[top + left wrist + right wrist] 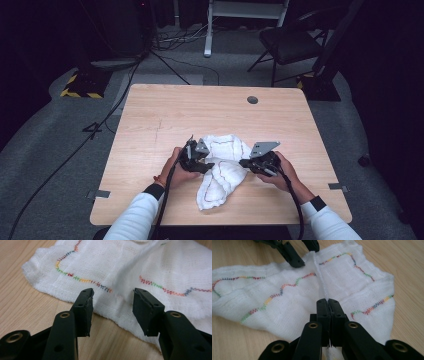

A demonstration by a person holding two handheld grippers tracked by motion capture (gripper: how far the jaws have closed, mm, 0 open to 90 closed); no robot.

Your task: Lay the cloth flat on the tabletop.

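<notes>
A white gauze cloth (222, 170) with multicoloured zigzag stitching lies crumpled on the wooden table (165, 110), near its front edge. My right gripper (243, 163) meets the cloth's right side. In the right gripper view it (328, 301) is shut on a raised fold of the cloth (287, 302). My left gripper (208, 165) is at the cloth's left side. In the left gripper view its jaws (112, 300) stand open over the cloth's (112, 262) edge, the pads clear of the fabric. The left gripper (305, 252) also shows at the far end of the pulled ridge.
A round cable hole (252, 100) sits near the table's far edge. Beyond the table are a folding chair (290, 42), a yellow-and-black striped base (80, 85) and cables on the grey carpet. Bare wood surrounds the cloth.
</notes>
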